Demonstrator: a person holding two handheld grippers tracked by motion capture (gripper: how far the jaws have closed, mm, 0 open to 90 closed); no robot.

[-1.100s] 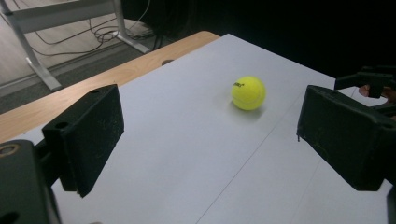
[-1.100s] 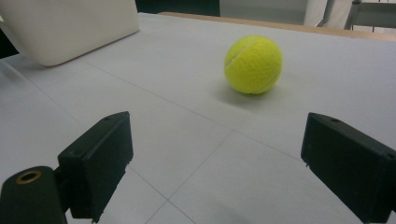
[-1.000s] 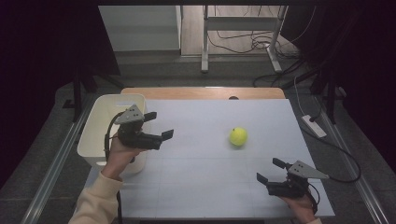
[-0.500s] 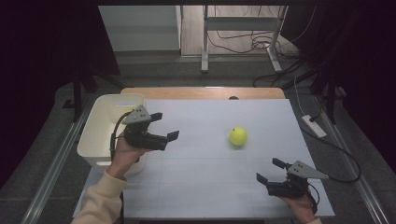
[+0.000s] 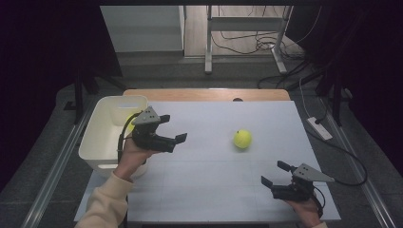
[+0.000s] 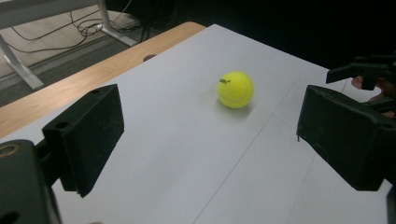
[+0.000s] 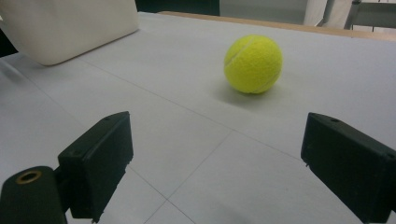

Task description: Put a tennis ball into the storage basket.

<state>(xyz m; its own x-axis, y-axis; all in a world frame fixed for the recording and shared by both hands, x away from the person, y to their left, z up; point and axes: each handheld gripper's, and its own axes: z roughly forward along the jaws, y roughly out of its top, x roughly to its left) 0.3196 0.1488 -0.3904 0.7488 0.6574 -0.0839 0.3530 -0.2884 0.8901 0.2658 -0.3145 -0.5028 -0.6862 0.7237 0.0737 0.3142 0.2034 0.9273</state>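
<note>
Yellow-green tennis ball at rest on white surface, right of centre, well apart from both tools. Small dark print on ball in left gripper view, too small to read. Pale seam curve on ball in right gripper view; no legible brand there.

Left tool held above surface just beside white bin, jaws spread wide, nothing between them, pointed toward ball. Left hand wrapped round tool body, cream sleeve below. Grey three-cornered plate on top of tool, black cable looping down behind.

Right tool low at near right corner of surface, jaws spread wide, nothing gripped, aimed up-left at ball. Right hand under it at bottom edge of high view.

Bin at left edge of surface, rim overhanging slightly; something yellow inside, partly hidden by left tool, cannot tell what. Bin wall also at top left of right gripper view.

Thin grid lines across white sheet. Wooden strip along far edge, small dark hole in it. Floor beyond: cables, desk legs, white power strip to right. No readable labels on tools or bin.
</note>
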